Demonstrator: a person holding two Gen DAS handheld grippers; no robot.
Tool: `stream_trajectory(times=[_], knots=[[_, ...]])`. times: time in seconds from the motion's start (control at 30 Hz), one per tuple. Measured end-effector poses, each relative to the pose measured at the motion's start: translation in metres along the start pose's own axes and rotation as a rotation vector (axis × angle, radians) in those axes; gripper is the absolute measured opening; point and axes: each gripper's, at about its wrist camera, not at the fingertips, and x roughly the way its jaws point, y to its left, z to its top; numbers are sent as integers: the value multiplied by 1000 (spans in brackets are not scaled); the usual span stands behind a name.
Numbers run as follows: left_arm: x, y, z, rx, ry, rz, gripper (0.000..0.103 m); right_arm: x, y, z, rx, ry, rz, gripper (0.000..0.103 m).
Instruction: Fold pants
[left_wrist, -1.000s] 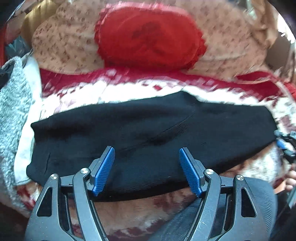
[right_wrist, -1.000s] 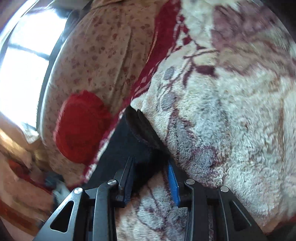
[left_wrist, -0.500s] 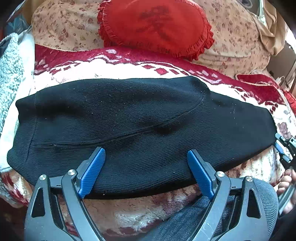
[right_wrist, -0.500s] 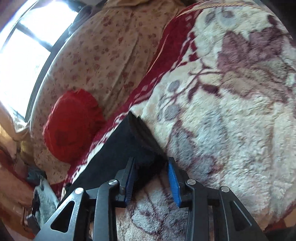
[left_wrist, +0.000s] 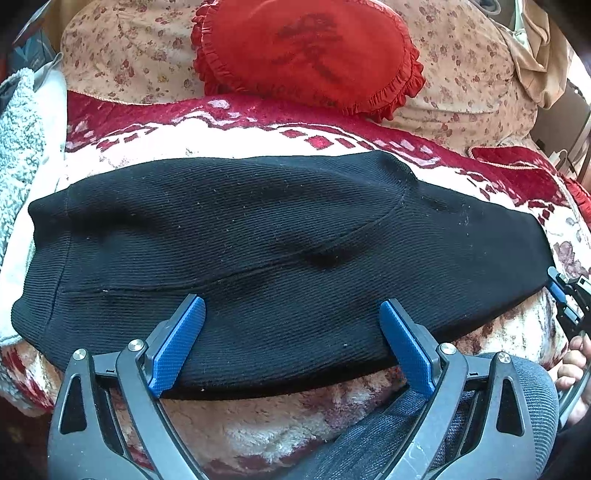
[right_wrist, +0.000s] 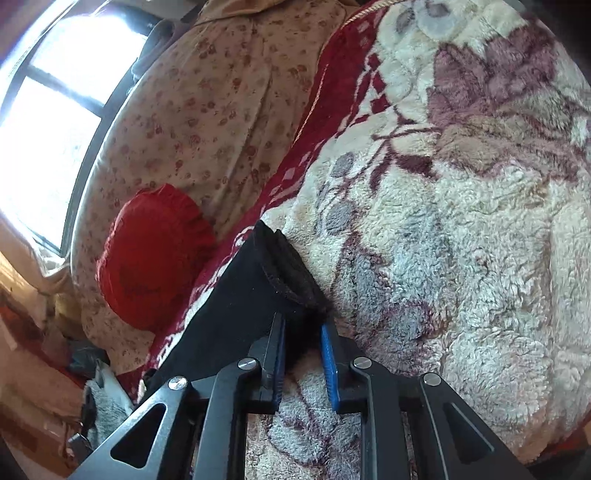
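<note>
The black pants (left_wrist: 280, 243) lie flat across a fleece blanket (left_wrist: 258, 432), folded lengthwise into one long band that runs from left to right in the left wrist view. The wide end with its stitched band lies at the left, the narrow leg end at the right. A curved seam crosses the cloth from the near left toward the far right, with a small dark pucker about the middle.

The left gripper (left_wrist: 291, 347) hangs over the near edge of the pants, about the middle of their length. Its jaws have just been opening and stand wide apart, with the blue pads (left_wrist: 177, 347) on or just above the cloth and gripping nothing.

At the right end, the right gripper (right_wrist: 303, 358) has the near corner of the leg cuff (right_wrist: 291, 273) between its blue pads. Its jaws have just been closing and are narrow, pinching the dark cloth. In the left wrist view this gripper (left_wrist: 565, 299) shows at the far right edge, at the leg end, with fingers of a hand (left_wrist: 572, 365) just below it.

The blanket is cream with dark red and grey flowers and a red patterned border (left_wrist: 258, 114) along its far side. Beyond it lies a floral quilt (left_wrist: 122, 62), and on that a red round pillow (left_wrist: 306, 51) with a frilled edge. A grey fleecy cloth (left_wrist: 18, 147) lies at the far left. A bright window (right_wrist: 48, 122) shows at the left in the right wrist view.
</note>
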Motion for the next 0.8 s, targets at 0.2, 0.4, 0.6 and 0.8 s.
stream_trajectory(times=[0.2, 0.4, 0.6, 0.8], knots=[[1, -2, -1, 13, 0, 17, 98, 1, -8, -1, 79, 17, 49, 18], [2, -4, -1, 20, -1, 30, 98, 5, -12, -4, 160, 42, 115, 18], [2, -4, -1, 18, -2, 28, 98, 1, -8, -3, 123, 30, 107, 17], [2, -4, -1, 19, -2, 28, 99, -3, 6, -2, 43, 10, 59, 8]])
